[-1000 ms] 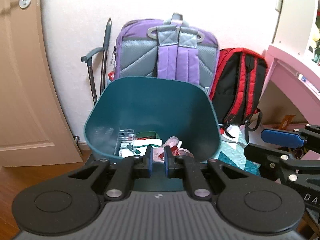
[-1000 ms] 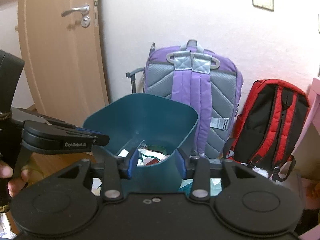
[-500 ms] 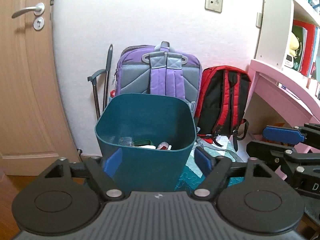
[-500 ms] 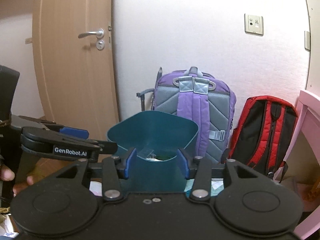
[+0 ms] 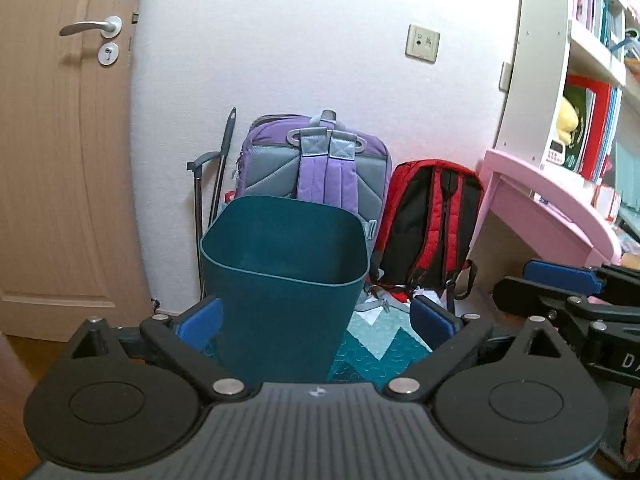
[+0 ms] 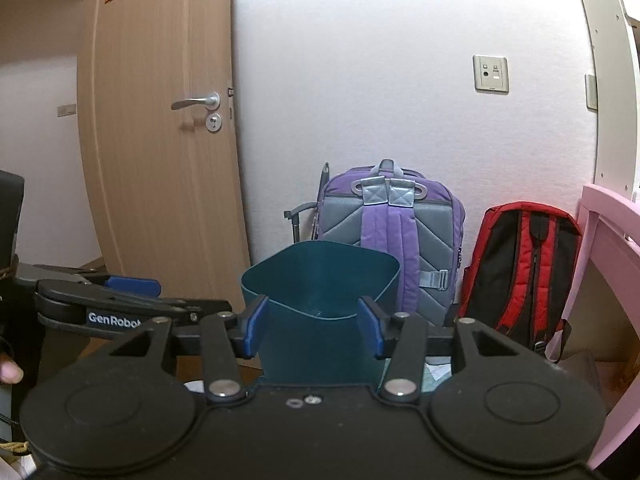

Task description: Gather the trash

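A dark teal trash bin (image 5: 280, 280) stands upright on the floor by the wall; it also shows in the right wrist view (image 6: 320, 312). Its inside bottom is hidden from both views. My left gripper (image 5: 316, 322) is open wide and empty, drawn back from the bin, with blue pads (image 5: 200, 320) either side of it in view. My right gripper (image 6: 314, 330) is open and empty, just short of the bin. The left gripper shows at the left of the right wrist view (image 6: 120, 304); the right gripper shows at the right of the left wrist view (image 5: 560, 288).
A purple backpack (image 5: 320, 168) and a red backpack (image 5: 432, 216) lean on the white wall behind the bin. A wooden door (image 5: 60, 160) is at the left. A pink desk (image 5: 552, 208) and bookshelf (image 5: 580, 60) are at the right. A teal patterned mat (image 5: 380, 344) lies on the floor.
My left gripper went from shut at the bin's rim to wide open. Both grippers have pulled back and up from the bin, so its contents are out of sight.
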{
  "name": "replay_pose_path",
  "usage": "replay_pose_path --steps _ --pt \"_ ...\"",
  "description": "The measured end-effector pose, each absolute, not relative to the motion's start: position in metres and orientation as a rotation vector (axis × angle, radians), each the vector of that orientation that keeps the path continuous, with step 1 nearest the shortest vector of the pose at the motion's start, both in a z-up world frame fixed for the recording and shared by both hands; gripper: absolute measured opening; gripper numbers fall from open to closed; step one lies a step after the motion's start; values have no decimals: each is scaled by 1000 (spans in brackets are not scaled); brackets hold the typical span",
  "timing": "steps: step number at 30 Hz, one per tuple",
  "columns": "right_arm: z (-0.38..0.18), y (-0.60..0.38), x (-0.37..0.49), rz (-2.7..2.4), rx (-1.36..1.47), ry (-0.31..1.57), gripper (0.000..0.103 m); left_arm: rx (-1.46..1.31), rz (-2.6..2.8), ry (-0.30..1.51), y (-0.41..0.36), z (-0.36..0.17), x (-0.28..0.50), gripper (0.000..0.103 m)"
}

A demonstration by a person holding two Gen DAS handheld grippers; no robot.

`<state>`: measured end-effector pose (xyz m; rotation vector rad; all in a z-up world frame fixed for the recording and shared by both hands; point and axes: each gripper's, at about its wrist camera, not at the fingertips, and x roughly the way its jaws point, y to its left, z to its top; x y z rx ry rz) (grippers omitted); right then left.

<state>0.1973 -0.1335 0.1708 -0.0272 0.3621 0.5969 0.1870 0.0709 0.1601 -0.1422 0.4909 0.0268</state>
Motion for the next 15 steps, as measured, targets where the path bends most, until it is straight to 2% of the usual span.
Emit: replay_pose_path --steps 15 --pt "170 -135 160 582 -25 358 49 -102 43 482 63 168 142 101"
